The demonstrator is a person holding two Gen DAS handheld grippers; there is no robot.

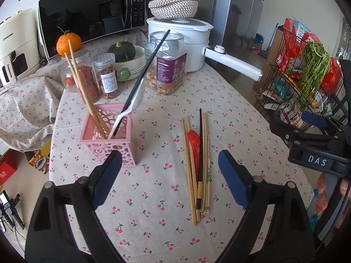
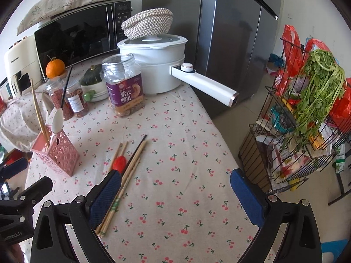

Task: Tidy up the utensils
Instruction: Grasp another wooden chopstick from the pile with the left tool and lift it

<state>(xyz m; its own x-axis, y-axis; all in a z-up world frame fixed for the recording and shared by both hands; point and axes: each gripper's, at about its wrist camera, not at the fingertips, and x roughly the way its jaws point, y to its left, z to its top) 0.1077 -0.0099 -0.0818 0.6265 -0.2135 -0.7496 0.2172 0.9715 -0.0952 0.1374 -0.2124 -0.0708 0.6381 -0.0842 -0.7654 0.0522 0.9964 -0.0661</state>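
A pink perforated holder [image 1: 109, 135] [image 2: 58, 153] stands on the cherry-print tablecloth [image 1: 158, 186]. It holds a pair of wooden chopsticks [image 1: 84, 92], a black chopstick [image 1: 147, 65] and a white spoon [image 1: 136, 100]. A loose pile lies flat to its right: several wooden chopsticks [image 1: 192, 175] [image 2: 125, 175], a red spoon [image 1: 194, 139] [image 2: 119, 162] and a black chopstick [image 1: 200, 153]. My left gripper [image 1: 170, 175] is open and empty, hovering between holder and pile. My right gripper [image 2: 175, 195] is open and empty, right of the pile; it also shows in the left wrist view [image 1: 311, 127].
Behind stand a nut jar [image 1: 167, 63] [image 2: 124, 85], two spice jars [image 1: 96, 76], a white electric pot [image 1: 182, 41] [image 2: 158, 63] with a long handle, a squash in a bowl [image 1: 125, 57], and a microwave [image 1: 87, 15]. A wire rack with groceries [image 2: 307, 120] stands off the table's right edge.
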